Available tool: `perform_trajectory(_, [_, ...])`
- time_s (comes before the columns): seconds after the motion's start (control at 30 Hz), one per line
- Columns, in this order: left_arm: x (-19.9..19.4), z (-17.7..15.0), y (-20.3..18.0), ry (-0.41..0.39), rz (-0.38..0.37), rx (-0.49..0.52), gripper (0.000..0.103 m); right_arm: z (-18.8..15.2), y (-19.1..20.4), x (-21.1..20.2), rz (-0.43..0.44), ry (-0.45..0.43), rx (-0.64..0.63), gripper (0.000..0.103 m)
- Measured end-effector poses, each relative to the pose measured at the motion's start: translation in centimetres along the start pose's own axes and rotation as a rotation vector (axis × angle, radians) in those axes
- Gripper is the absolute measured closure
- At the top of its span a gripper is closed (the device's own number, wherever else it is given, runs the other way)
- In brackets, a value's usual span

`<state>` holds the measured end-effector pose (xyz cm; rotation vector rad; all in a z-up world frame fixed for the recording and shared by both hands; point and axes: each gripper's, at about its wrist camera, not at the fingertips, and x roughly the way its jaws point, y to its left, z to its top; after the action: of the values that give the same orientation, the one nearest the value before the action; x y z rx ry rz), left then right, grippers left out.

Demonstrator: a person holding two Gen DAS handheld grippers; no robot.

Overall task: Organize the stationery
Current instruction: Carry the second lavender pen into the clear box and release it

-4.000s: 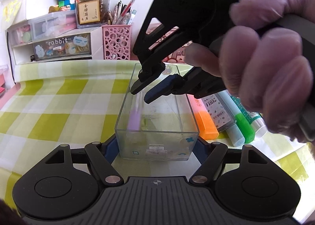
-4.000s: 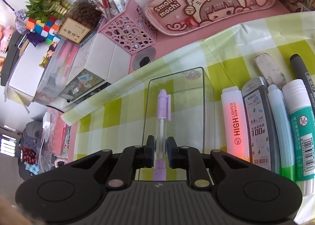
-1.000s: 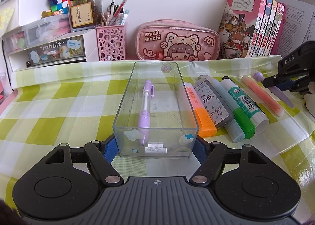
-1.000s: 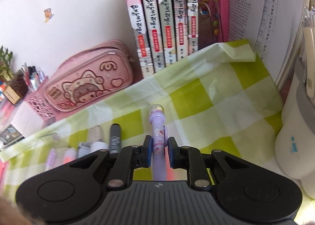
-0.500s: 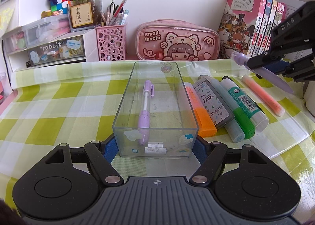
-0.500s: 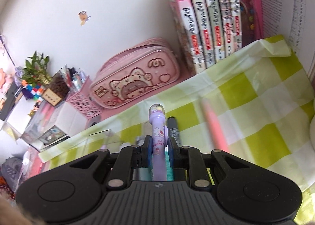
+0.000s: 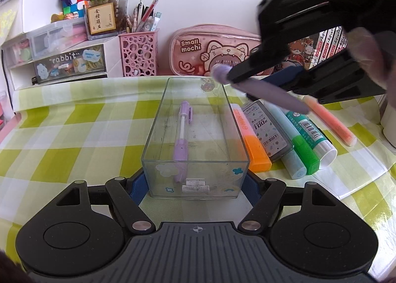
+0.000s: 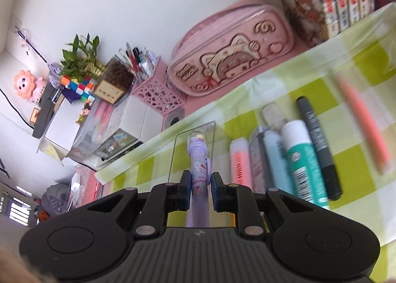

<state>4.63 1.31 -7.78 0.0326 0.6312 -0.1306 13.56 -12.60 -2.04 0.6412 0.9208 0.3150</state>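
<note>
On the green-checked tablecloth, the left gripper clasps the clear rectangular box; the right gripper pinches a smooth lilac pen between its pads.

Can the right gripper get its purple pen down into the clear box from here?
Probably yes. The right gripper holds the purple pen above the clear box. The box is open-topped, with only one pen on its left side, leaving room.

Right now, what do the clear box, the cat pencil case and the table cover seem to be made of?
Clear box: rigid transparent plastic, probably acrylic; the pen inside shows through its walls. Cat pencil case: soft glossy pink vinyl or faux leather, judging by its sheen. Table cover: likely wipeable plastic sheet, checked green, creased and slightly shiny.
</note>
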Motion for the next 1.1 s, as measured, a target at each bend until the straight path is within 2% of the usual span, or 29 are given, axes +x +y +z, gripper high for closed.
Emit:
perform_trajectory(0.17, [0.0, 0.0, 0.0, -0.001, -0.005, 0.0, 0.029, 0.4, 0.7, 2.2, -0.037, 0.024, 0.034, 0.083])
perform_trajectory(0.43, [-0.1, -0.1, 0.2, -0.003, -0.016, -0.012, 0.029, 0.6, 2.0, 3.8, -0.109, 0.024, 0.008, 0.083])
perform_trajectory(0.57, [0.0, 0.0, 0.2, -0.004, -0.018, -0.016, 0.029, 0.4, 1.9, 4.2, -0.092, 0.06, 0.017, 0.081])
perform_trajectory(0.87, [0.1, 0.0, 0.0, 0.0, -0.009, -0.004, 0.029, 0.9, 2.0, 2.7, -0.058, 0.034, -0.013, 0.08])
perform_trajectory(0.97, [0.1, 0.0, 0.0, 0.0, -0.009, -0.002, 0.029, 1.0, 1.8, 1.7, -0.053, 0.011, -0.03, 0.076])
perform_trajectory(1.1, [0.1, 0.0, 0.0, 0.001, -0.007, 0.002, 0.029, 0.8, 1.2, -0.5, -0.043, -0.065, -0.063, 0.064])
